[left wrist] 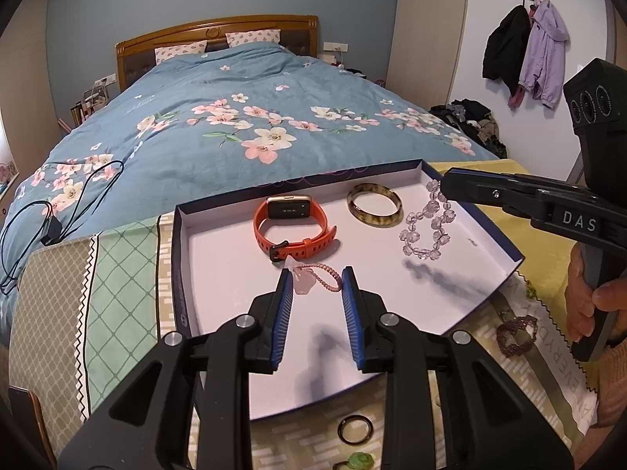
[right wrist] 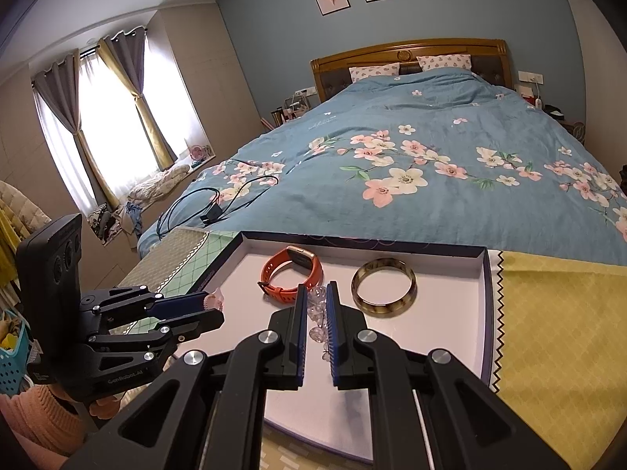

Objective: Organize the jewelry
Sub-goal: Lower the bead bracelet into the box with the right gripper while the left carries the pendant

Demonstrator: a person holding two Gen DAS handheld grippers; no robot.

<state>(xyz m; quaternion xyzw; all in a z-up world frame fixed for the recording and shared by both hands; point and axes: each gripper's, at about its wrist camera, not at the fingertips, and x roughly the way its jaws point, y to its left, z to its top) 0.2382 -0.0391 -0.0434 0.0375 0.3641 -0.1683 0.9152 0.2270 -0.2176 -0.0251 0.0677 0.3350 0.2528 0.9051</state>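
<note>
A white tray [left wrist: 219,243] with a dark blue rim lies on a patterned cloth at the foot of the bed. In it lie an orange smartwatch [left wrist: 292,227], an amber bangle [left wrist: 375,204], a clear crystal bead bracelet [left wrist: 427,227] and a pink braided bracelet with a pink charm [left wrist: 313,280]. My left gripper [left wrist: 317,278] is open just above the pink bracelet, which lies between its fingertips. My right gripper [right wrist: 316,293] has its jaws narrowly apart around the crystal bracelet [right wrist: 318,315], above the tray [right wrist: 484,313]. The watch [right wrist: 294,272] and bangle [right wrist: 384,286] lie just beyond it.
On the cloth in front of the tray lie a dark ring [left wrist: 355,429], a green piece [left wrist: 360,460] and a dark red beaded bracelet [left wrist: 515,335]. A black cable [left wrist: 51,211] lies on the floral bed cover. Coats hang on the wall at the right [left wrist: 525,51].
</note>
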